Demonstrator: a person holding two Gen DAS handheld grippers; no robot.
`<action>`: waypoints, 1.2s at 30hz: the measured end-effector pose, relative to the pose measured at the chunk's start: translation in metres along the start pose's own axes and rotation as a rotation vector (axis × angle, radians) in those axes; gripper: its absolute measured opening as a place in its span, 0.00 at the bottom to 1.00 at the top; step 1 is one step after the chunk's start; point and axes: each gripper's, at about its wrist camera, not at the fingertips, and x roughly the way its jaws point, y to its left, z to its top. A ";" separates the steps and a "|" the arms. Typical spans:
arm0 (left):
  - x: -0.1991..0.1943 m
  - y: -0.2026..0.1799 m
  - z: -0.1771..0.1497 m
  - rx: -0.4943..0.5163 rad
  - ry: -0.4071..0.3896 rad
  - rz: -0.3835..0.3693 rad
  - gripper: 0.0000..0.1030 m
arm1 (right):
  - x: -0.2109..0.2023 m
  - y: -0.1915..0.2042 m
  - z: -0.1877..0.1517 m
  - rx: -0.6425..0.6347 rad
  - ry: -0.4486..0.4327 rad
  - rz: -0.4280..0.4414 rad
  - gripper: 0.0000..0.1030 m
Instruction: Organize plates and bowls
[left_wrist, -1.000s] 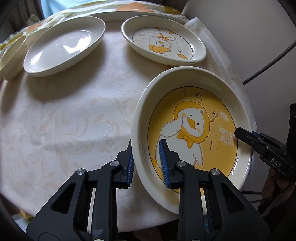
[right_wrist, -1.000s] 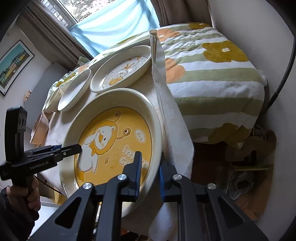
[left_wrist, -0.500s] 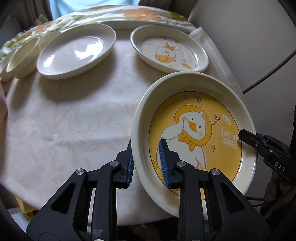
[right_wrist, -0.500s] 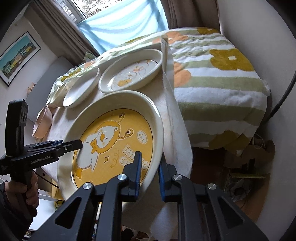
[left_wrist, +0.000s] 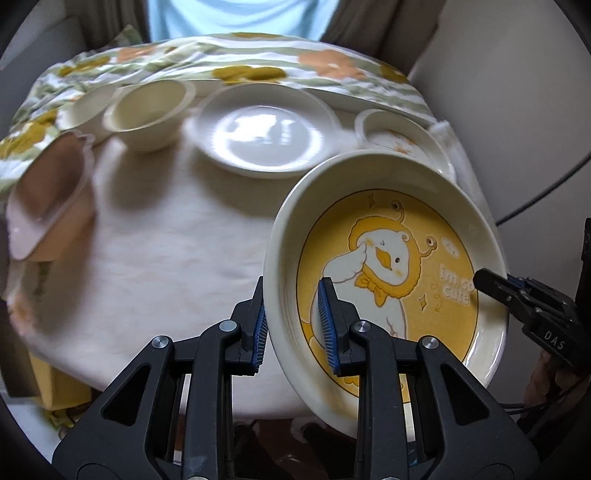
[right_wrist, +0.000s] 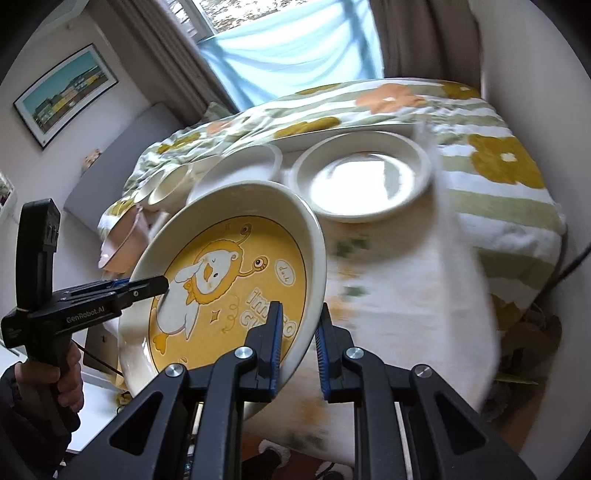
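Note:
A large cream plate with a yellow duck picture (left_wrist: 388, 236) hangs tilted above the near right part of the table. My left gripper (left_wrist: 291, 310) is shut on its near left rim, one pad inside and one outside. My right gripper (right_wrist: 298, 325) is shut on the opposite rim of the same plate (right_wrist: 229, 280). Each view shows the other gripper: the right gripper (left_wrist: 491, 286) at the plate's right edge, the left gripper (right_wrist: 155, 286) at its left edge with a hand on the handle.
On the cream tablecloth (left_wrist: 166, 258) lie a plain white plate (left_wrist: 264, 138), a smaller duck plate (left_wrist: 399, 136), two cream bowls (left_wrist: 149, 110) and a pink bowl (left_wrist: 48, 195) at the left edge. A floral bedcover (left_wrist: 240, 59) lies behind the table.
Both grippers have lifted the yellow duck plate off the table and carried it left and away from the edge. The bowls and the pink bowl have come into view.

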 end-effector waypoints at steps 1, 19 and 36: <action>-0.003 0.014 -0.001 -0.007 0.000 0.009 0.22 | 0.008 0.010 0.001 -0.004 0.009 0.007 0.15; 0.019 0.189 -0.018 -0.103 0.048 0.089 0.22 | 0.138 0.137 0.008 -0.028 0.110 0.072 0.15; 0.031 0.196 -0.022 -0.112 0.072 0.037 0.22 | 0.149 0.137 0.007 -0.007 0.172 0.075 0.15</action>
